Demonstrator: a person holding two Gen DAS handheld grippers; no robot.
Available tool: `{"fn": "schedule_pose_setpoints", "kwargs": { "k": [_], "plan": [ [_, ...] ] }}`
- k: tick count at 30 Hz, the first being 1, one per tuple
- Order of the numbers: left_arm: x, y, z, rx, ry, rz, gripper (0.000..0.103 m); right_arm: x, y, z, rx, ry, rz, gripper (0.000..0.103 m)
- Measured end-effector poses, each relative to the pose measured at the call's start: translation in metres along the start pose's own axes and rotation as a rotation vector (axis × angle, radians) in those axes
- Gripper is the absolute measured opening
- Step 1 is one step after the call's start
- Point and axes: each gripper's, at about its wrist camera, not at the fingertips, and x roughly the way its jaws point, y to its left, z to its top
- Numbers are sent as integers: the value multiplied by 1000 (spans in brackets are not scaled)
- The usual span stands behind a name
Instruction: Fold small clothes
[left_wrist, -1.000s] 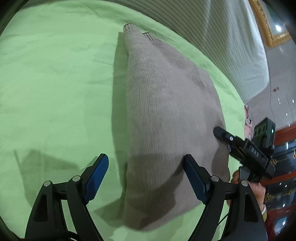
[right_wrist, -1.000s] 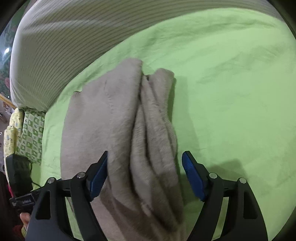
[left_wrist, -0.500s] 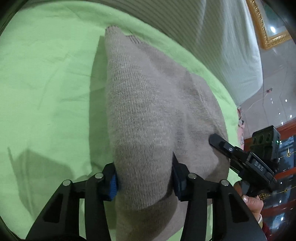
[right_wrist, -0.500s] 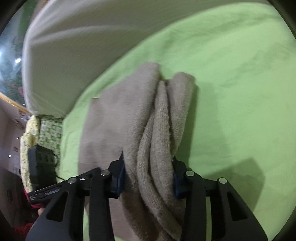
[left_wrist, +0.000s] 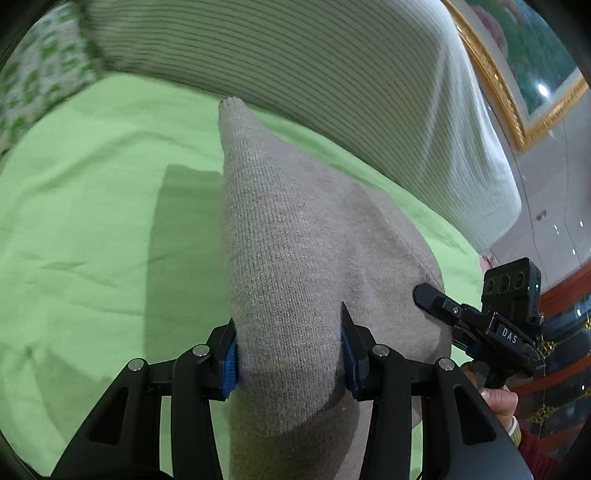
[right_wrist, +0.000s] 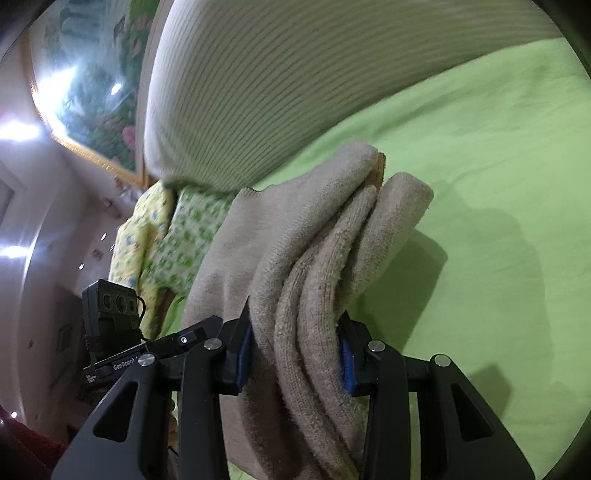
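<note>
Under everything I see the wide light green bed sheet (left_wrist: 92, 240), a little wrinkled, and it fills most of both views. Behind it lies the big cream-white ribbed cushion (left_wrist: 332, 92), long and rounded, along the far edge of the sheet. In the right wrist view, a pillow with a yellow and green printed pattern (right_wrist: 162, 236) is beside the end of this cushion. On the wall there is a painting in a golden frame (left_wrist: 517, 92).

The task's thing is the small beige knitted garment (left_wrist: 295, 258). It is in the middle of the sheet, between my two tools. Its near edge is raised off the sheet, and its far corner points toward the cushion. I cannot tell if this far corner touches the sheet. In the right wrist view the cloth is bunched into several thick fleecy folds (right_wrist: 332, 277).

My left gripper (left_wrist: 288, 358) is clamped on the near edge of the garment; its blue pads (left_wrist: 229, 365) press the knit from both sides. Its jaws have just been closing, with the cloth between them. My right gripper (right_wrist: 295, 354) grips the bunched folds in the same way, the cloth squeezed between its pads, and its jaws also have just been closing on it.

A hand (left_wrist: 498, 402) holds the handle of the right tool at the edge of the left wrist view.
</note>
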Motion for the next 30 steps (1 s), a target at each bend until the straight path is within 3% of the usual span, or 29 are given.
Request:
{"fn": "schedule_pose_setpoints", "kwargs": {
  "k": [3, 9, 24, 27, 30],
  "plan": [
    [-14, 32, -8, -3, -5, 32, 45, 26, 7, -12, -7, 43, 3, 39],
    [1, 58, -30, -20, 25, 55, 45, 48, 2, -27, -13, 111, -41, 39],
    [18, 75, -42, -5, 47, 73, 53, 61, -18, -40, -34, 140, -171, 43],
    [18, 73, -45, -6, 49, 106, 61, 61, -21, -40, -10, 147, -177, 57],
    [11, 67, -45, -1, 57, 131, 66, 48, -18, -40, 9, 124, -182, 58]
  ]
}}
